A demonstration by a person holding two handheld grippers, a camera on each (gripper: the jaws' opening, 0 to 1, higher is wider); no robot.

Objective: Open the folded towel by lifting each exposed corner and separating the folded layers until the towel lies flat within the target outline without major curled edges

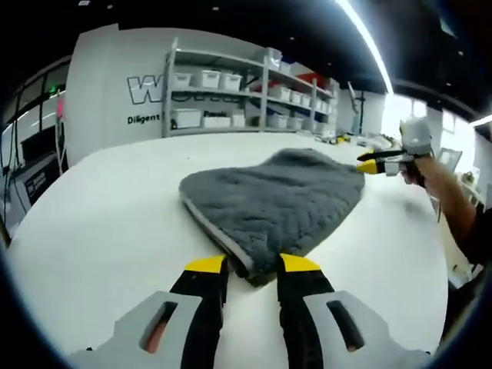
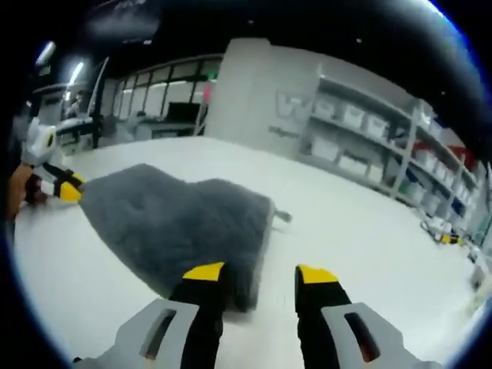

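On the white desk, grey folded towel; left claw parted astride its near corner, right claw open beside its edge.

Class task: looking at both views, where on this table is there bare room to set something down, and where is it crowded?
Bare white table lies between the grey towel and the shelving side, and beyond the towel's far edge. It is crowded at the towel corners, where the left gripper and right gripper work.

Both views look low and close across the towel, seemingly from opposite corners.
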